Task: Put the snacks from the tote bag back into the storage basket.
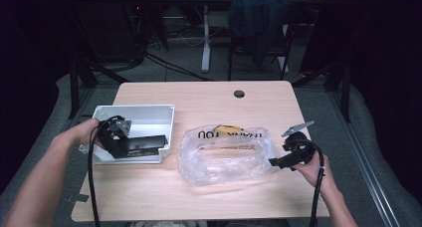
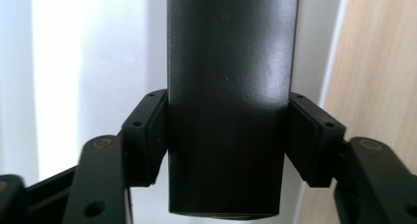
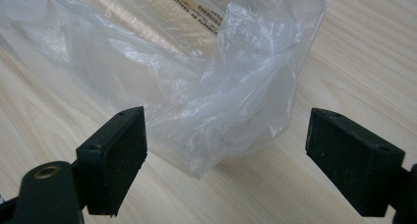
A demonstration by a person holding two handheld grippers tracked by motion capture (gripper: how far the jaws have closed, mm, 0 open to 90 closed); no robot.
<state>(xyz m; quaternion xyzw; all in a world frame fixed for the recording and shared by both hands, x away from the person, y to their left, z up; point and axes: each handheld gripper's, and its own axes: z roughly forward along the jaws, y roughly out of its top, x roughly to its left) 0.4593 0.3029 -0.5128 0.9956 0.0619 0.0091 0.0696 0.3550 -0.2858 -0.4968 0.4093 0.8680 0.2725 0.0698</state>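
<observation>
Up close, the left gripper view shows what the high view leaves vague: the left gripper [image 2: 228, 140] has its jaws set against both sides of a long black box [image 2: 228, 96], which stands between them over the white inside of a tray [image 2: 88, 62]. No gap shows at either pad, so the box looks held. From above, that box [image 1: 142, 145] lies in the lower part of the white tray [image 1: 149, 110] at the left of the frame, with the left gripper [image 1: 115, 137] at its left end. The right gripper view shows the right gripper [image 3: 226, 155] with jaws wide apart and nothing between the pads; the crumpled edge of a clear plastic bag [image 3: 206, 86] lies just beyond them on the wood. In the high view the bag [image 1: 226, 155] sits mid-frame, with the right gripper [image 1: 278, 162] at its right edge. A pale wooden counter [image 1: 199, 95] with a round cable hole carries everything; behind it the room is dark, with cables and a chair draped in dark cloth. Black print on the bag reads upside down, seemingly "THANK YOU".
</observation>
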